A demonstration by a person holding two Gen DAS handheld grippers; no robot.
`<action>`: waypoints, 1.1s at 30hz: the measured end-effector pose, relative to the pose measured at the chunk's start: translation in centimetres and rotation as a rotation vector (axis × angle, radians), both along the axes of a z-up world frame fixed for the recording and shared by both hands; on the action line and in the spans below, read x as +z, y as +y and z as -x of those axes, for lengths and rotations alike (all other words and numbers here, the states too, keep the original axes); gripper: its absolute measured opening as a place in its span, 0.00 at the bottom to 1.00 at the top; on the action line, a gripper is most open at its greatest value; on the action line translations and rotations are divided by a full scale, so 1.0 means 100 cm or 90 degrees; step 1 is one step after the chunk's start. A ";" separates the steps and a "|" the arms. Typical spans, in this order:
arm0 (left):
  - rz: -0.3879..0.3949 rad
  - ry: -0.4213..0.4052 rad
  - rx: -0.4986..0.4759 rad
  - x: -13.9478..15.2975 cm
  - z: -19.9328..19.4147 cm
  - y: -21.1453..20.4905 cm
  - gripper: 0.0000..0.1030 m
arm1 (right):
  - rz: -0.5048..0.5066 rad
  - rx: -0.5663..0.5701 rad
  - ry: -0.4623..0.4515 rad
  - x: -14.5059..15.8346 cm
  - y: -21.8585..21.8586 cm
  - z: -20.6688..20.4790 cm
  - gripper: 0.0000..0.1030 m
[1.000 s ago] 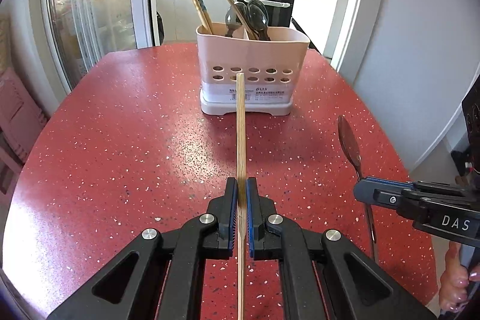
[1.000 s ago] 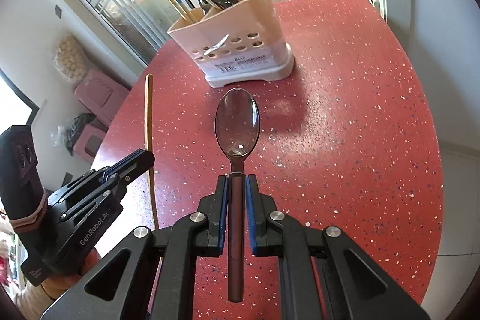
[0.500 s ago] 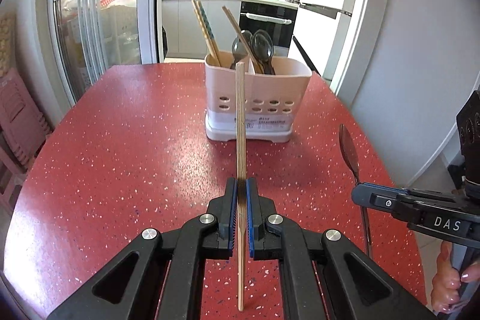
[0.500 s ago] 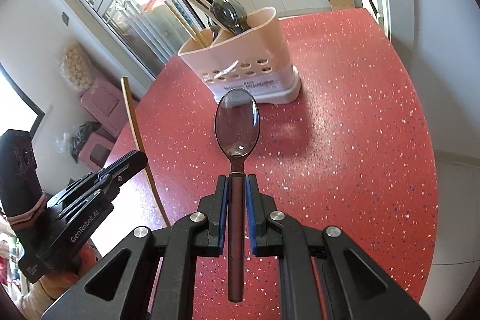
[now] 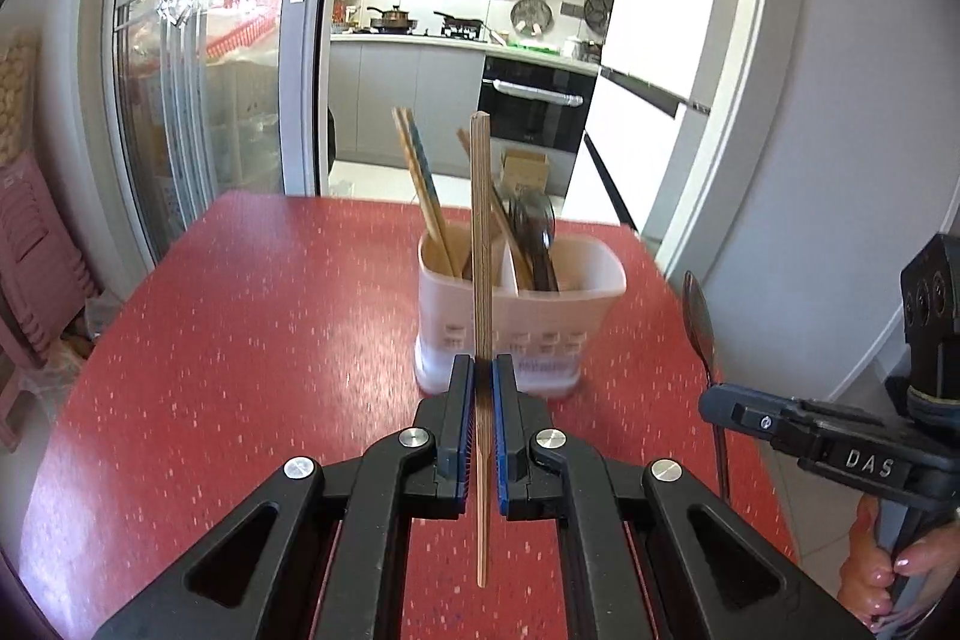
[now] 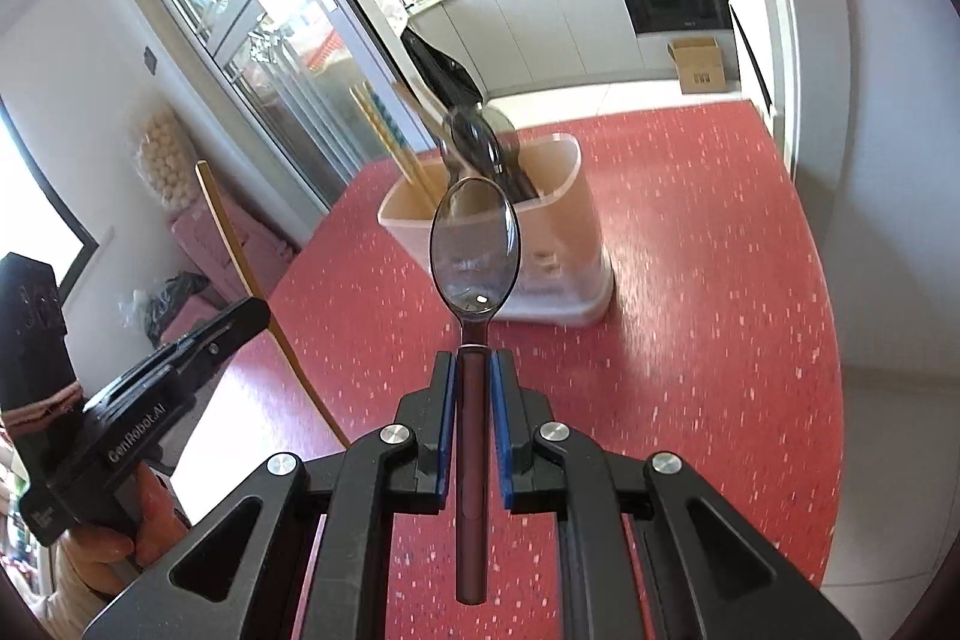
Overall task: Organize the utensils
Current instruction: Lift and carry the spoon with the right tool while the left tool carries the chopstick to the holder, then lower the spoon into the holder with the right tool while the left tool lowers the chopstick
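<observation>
My left gripper [image 5: 478, 370] is shut on a wooden chopstick [image 5: 480, 232] that points up and forward, its tip above the rim of the pale pink utensil holder [image 5: 540, 322]. The holder stands on the red table and holds chopsticks [image 5: 420, 184] on its left side and dark spoons [image 5: 534, 232] on its right. My right gripper [image 6: 474, 361] is shut on a dark metal spoon [image 6: 474, 244], bowl forward, in front of the holder [image 6: 558, 232]. Each gripper also shows at the edge of the other's view: the right one [image 5: 780, 418] and the left one [image 6: 180, 358].
The red speckled table [image 5: 240, 340] has a rounded edge at the right near a white wall [image 5: 840, 160]. A glass sliding door [image 5: 198, 100] and a kitchen doorway lie beyond. Pink stools [image 5: 30, 250] stand at the left.
Both grippers have risen and tilted up with their utensils and moved closer to the holder. The chopstick tip now stands above the holder's rim.
</observation>
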State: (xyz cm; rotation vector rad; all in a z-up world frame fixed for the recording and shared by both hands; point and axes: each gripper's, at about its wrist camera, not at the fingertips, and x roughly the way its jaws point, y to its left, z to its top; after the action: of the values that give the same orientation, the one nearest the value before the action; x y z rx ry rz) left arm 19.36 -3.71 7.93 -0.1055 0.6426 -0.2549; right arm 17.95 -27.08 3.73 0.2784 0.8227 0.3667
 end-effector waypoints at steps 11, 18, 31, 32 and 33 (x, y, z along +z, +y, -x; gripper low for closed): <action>0.018 -0.061 0.015 0.054 -0.045 0.010 0.34 | 0.002 0.006 -0.054 0.038 0.003 -0.047 0.12; 0.032 -0.087 0.013 0.077 -0.086 0.003 0.34 | 0.018 0.004 -0.097 0.056 0.011 -0.088 0.12; 0.037 -0.082 0.014 0.053 -0.159 -0.017 0.34 | 0.040 -0.024 -0.183 0.045 0.018 -0.147 0.12; 0.039 -0.082 0.015 0.048 -0.161 -0.018 0.34 | 0.055 -0.025 -0.195 0.042 0.022 -0.149 0.12; 0.039 -0.082 0.016 0.043 -0.163 -0.019 0.34 | 0.067 -0.027 -0.204 0.039 0.024 -0.152 0.12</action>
State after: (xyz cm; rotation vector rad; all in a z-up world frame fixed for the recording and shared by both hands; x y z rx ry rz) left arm 35.69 -5.59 12.25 -0.1545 0.5056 -0.2553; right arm 33.15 -24.70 7.60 0.1332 0.5174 0.3165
